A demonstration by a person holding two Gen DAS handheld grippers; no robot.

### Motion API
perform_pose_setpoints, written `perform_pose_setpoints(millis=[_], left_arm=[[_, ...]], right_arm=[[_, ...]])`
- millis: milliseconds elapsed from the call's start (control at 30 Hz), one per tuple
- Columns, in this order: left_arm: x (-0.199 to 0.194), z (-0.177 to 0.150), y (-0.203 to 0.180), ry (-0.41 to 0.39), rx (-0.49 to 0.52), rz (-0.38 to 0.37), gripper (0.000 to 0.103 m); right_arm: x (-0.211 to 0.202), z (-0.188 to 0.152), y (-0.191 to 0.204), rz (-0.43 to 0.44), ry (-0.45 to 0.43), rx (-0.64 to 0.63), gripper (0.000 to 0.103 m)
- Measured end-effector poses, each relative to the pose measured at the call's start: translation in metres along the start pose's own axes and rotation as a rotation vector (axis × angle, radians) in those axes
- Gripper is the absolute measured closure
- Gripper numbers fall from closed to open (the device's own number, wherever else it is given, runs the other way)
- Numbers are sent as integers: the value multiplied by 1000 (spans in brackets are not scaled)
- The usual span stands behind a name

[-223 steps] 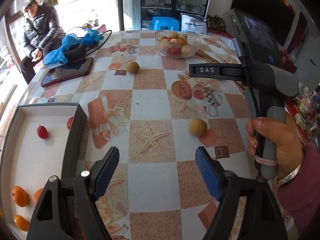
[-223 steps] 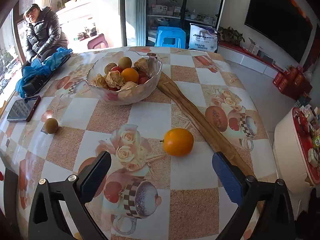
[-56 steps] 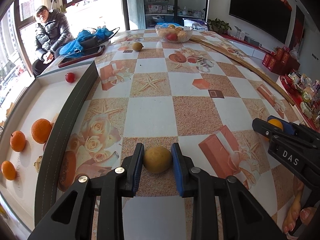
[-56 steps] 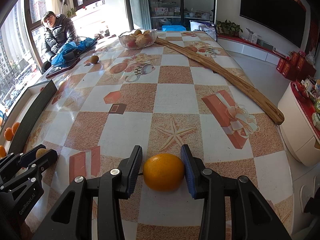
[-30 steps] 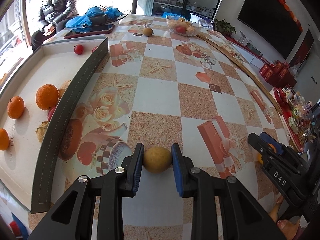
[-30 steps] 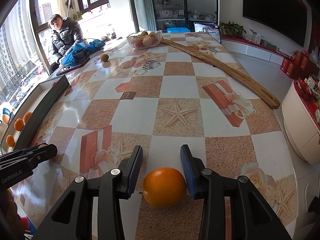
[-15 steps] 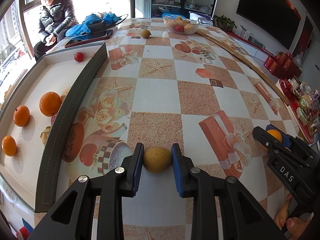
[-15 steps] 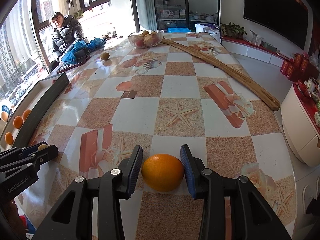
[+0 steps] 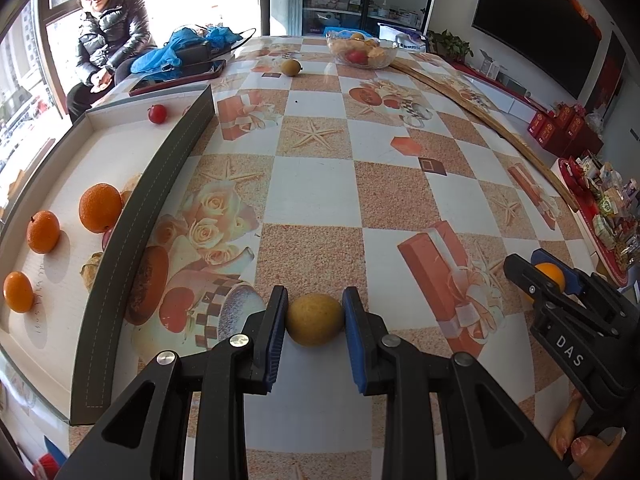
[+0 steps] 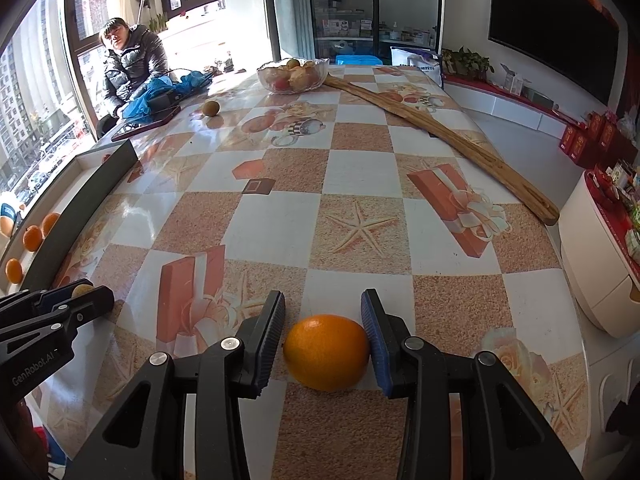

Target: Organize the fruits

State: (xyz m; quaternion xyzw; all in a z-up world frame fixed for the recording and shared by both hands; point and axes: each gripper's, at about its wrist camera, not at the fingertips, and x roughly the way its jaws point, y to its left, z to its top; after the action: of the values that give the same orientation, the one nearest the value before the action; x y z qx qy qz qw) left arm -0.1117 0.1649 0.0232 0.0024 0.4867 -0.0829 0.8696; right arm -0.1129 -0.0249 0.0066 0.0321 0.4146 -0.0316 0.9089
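My left gripper (image 9: pixel 315 298) is shut on a small yellow-brown round fruit (image 9: pixel 315 322), held just above the checked tablecloth near the front edge. In the right wrist view, my right gripper (image 10: pixel 323 308) is shut on an orange (image 10: pixel 326 354) between its blue pads. To the left stands the white tray (image 9: pixel 160 184) with a dark wall; it holds several oranges (image 9: pixel 100 208) and a red fruit (image 9: pixel 157 113). The right gripper (image 9: pixel 548 276) with its orange shows at the right of the left wrist view. The left gripper (image 10: pixel 82 292) shows at the lower left of the right wrist view.
A glass bowl (image 9: pixel 362 54) of mixed fruit stands at the far end, with a loose brown fruit (image 9: pixel 291 67) near it. A long wooden stick (image 10: pixel 440 132) lies along the right side. A phone (image 9: pixel 176 78) and blue cloth lie far left; a person (image 9: pixel 108 32) sits beyond.
Several seconds ago both grippers stood open over fruits lying on the table; now each is shut on its fruit near the front edge. Over the last second both grips are unchanged.
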Motion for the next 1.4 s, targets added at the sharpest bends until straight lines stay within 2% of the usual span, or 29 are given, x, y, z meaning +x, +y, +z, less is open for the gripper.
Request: perform_pose_setpoints(millis=[833, 1067, 1167, 1400], left_arm=[[0, 0, 0, 0, 0, -1, 72], [1, 0, 0, 14, 1, -7, 72], [0, 0, 1, 22, -5, -22, 72], [-5, -2, 10, 37, -42, -100, 73]], right_arm=[[0, -1, 3, -10, 1, -9, 59], [0, -1, 6, -36, 22, -34, 59], [-4, -4, 5, -32, 38, -30, 65], [-12, -5, -7, 42, 96, 41, 65]])
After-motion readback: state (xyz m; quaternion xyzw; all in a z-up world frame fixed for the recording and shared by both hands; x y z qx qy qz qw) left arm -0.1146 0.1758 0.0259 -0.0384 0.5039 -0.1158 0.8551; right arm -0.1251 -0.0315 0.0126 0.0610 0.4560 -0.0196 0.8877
